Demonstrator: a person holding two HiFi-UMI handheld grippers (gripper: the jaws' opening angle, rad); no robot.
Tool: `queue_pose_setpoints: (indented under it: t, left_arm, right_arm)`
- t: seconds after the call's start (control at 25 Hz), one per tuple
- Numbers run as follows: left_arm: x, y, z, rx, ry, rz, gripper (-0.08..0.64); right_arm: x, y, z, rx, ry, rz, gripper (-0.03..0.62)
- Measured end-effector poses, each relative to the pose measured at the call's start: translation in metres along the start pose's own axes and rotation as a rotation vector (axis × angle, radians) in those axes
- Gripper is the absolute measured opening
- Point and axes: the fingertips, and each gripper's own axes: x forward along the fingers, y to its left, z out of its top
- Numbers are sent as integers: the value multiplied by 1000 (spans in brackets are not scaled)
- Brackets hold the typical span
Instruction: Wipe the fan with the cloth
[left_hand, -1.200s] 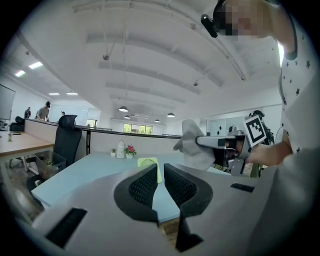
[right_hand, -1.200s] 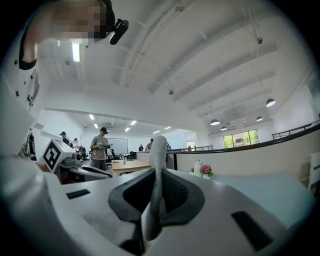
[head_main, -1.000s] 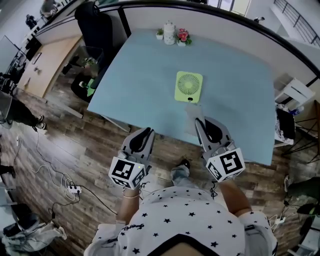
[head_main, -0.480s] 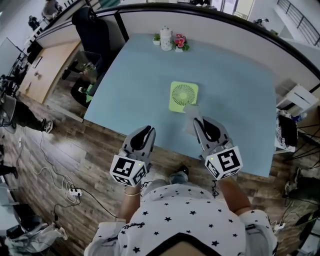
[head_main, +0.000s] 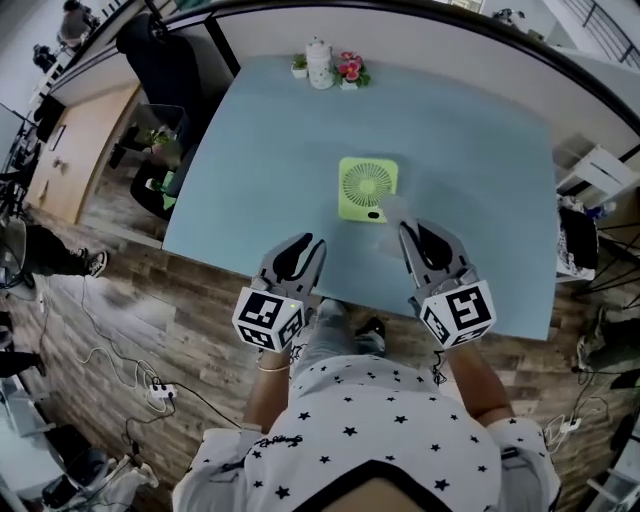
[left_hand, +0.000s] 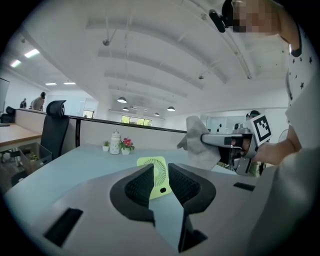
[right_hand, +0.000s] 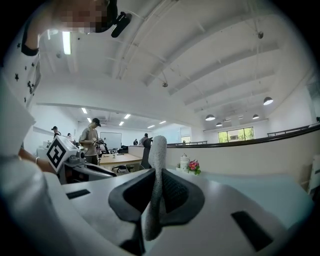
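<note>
Left tool (head_main: 306, 246) over the table's (head_main: 480, 140) near edge, jaws just eased slightly apart, nothing between them. Right tool (head_main: 412, 234) clamped on the grey cloth (head_main: 394, 210). Beyond, the lime-green fan (head_main: 367, 186) lies flat mid-table, with flowers (head_main: 349, 70) at the far edge.

We hold both forearms out side by side, nearly level, our left gripper (head_main: 303, 248) with its jaws just opened a little and empty, our right gripper (head_main: 410, 232) clamped on the cloth (right_hand: 158, 150).

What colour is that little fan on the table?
The fan is lime green, clearest in the head view.
</note>
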Motion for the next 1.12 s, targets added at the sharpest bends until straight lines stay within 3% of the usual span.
queue_pose_setpoints:
  t: [0.6, 1.12]
  left_arm:
    - [103, 61, -48, -59, 179, -255, 172]
    - [166, 67, -103, -67, 333, -444, 244]
  right_arm:
    - [48, -27, -13, 31, 108, -201, 26]
    - [64, -40, -29, 77, 153, -305, 26]
